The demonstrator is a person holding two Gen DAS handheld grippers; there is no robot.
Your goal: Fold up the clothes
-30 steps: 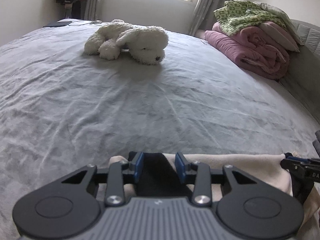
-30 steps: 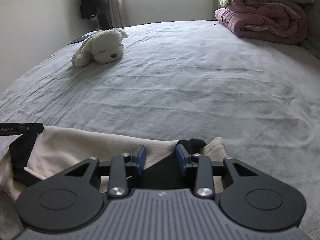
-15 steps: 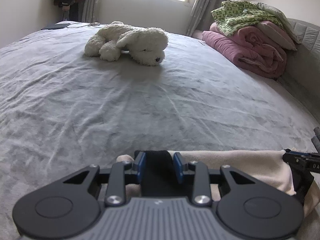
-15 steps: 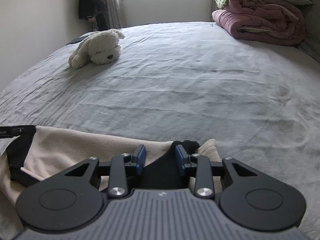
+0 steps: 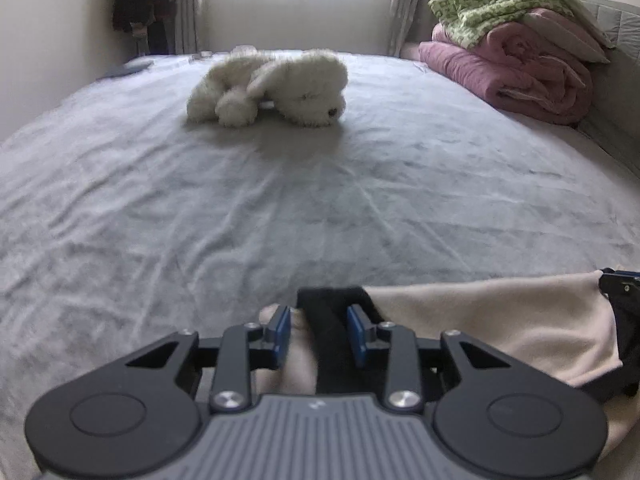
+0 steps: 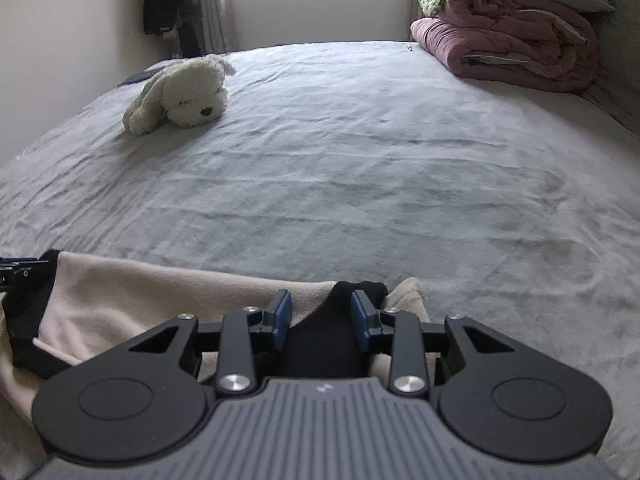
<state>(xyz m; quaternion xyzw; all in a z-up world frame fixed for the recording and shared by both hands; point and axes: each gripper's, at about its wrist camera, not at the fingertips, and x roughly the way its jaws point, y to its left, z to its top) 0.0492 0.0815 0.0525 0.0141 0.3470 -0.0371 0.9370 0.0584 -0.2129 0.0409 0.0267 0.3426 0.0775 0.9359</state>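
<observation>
Grey bed (image 5: 280,208) with a plush dog (image 5: 276,86) at the far end; left tool (image 5: 318,334) and right tool (image 6: 322,316) each pinching the cream-and-black garment (image 6: 160,300) up near.

We see a soft, matt cream fleece garment (image 6: 132,300) with black knit trim. The bed (image 5: 320,208) wears wrinkled grey velvety cloth. At 12 o'clock lies a shaggy white plush dog (image 5: 276,86); at 2 o'clock, quilted pink bedding (image 5: 516,76). Both grippers look matt black plastic with blue pads (image 6: 280,314) and shiny metal screws (image 6: 235,383)
</observation>
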